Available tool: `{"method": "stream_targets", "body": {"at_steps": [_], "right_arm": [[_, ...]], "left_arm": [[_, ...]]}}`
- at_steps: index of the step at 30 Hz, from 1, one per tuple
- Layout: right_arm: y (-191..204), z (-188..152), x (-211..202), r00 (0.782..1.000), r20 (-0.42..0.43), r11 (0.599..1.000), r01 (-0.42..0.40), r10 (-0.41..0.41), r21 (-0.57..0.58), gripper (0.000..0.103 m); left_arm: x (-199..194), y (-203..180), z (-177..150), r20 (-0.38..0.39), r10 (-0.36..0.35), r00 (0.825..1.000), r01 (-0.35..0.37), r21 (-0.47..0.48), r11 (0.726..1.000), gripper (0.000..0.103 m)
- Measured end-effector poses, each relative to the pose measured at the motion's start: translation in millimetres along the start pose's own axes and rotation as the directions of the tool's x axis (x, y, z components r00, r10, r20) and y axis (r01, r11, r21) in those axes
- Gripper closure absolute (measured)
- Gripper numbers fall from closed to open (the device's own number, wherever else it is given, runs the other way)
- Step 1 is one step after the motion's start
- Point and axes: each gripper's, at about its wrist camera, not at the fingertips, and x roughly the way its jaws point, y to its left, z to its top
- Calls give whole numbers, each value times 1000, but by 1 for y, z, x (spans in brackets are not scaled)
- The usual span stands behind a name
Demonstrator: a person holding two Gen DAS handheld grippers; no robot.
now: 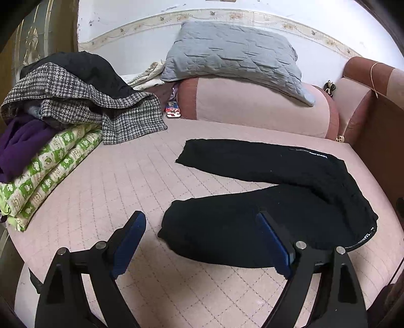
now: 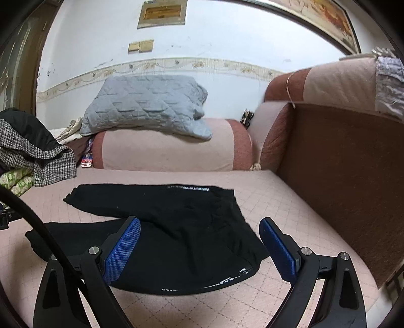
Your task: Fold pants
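While the black pants (image 1: 290, 191) lie splayed on the pink quilted sofa seat (image 1: 113, 181), both the left gripper (image 1: 202, 239) and right gripper (image 2: 199, 249) hover spread and empty; pinching one fabric layer could drag the legs crooked.

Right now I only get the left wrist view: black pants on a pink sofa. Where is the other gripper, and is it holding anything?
Observer: The right gripper is open and holds nothing. The waistband end of the black pants shows between its fingers.
Operator: Is anything on the wall above the grey pillow?
Observer: Yes, a gold plaque and two small gold plates hang there, above what your view shows.
Operator: And further right?
Observer: A pale lilac cloth is draped over the top of the brown backrest.
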Motion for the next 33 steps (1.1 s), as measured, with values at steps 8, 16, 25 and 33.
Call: {"method": "stream_targets", "body": {"at_steps": [8, 16, 25, 33], "right_arm": [[-16, -3, 21, 995, -69, 994, -60, 67, 92, 8], [-27, 19, 19, 965, -4, 926, -252, 264, 280, 30], [4, 65, -31, 869, 181, 812, -495, 461, 310, 29], [55, 81, -49, 789, 228, 740, -614, 570, 275, 29]], "left_arm": [[23, 13, 0, -83, -52, 995, 46, -67, 997, 15], [31, 9, 1, -99, -127, 987, 112, -140, 984, 15], [79, -96, 5, -258, -136, 957, 120, -74, 990, 15], [60, -163, -23, -312, -180, 933, 182, -21, 983, 15]]}}
